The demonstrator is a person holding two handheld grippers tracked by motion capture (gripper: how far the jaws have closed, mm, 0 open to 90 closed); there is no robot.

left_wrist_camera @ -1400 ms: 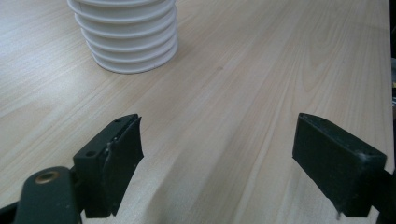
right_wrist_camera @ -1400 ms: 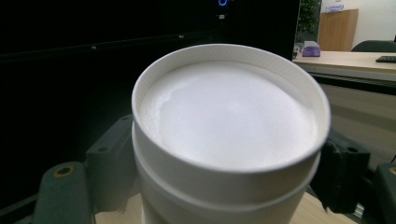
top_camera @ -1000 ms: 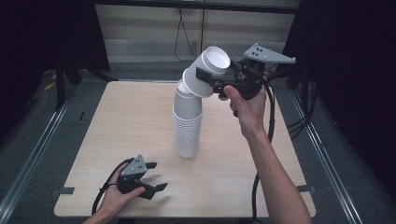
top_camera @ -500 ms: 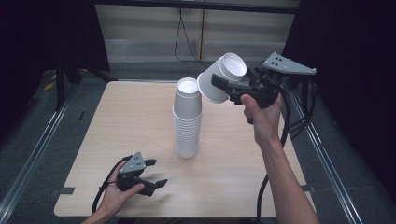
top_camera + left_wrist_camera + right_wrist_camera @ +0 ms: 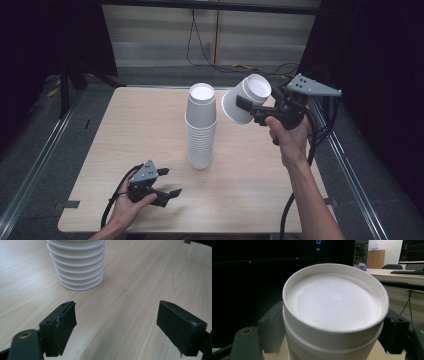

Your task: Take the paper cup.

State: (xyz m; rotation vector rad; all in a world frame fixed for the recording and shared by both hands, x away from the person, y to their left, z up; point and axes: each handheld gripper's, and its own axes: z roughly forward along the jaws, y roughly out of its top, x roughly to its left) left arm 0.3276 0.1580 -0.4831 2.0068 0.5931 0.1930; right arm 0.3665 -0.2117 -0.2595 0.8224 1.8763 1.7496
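A tall stack of upturned white paper cups (image 5: 201, 127) stands at the middle of the wooden table (image 5: 125, 130). To the right of its top, in the air, my right gripper (image 5: 250, 107) is shut on a tilted white cup (image 5: 246, 100); a second rim under its base suggests two nested cups. In the right gripper view the cup's base (image 5: 334, 310) faces the camera between the jaws of the right gripper (image 5: 332, 337). My left gripper (image 5: 170, 182) rests open on the table at the front left. Its own view shows the left gripper (image 5: 120, 322) pointing at the stack's foot (image 5: 78, 267).
Metal rails (image 5: 40, 160) run along both sides of the table, with dark floor beyond. Cables (image 5: 305, 150) trail from the right gripper past the table's right edge. Bare tabletop (image 5: 140, 277) lies between the left gripper and the stack.
My right gripper has pulled the cup off the top of the stack and carried it to the right, clear of the stack. The left gripper has stayed put.
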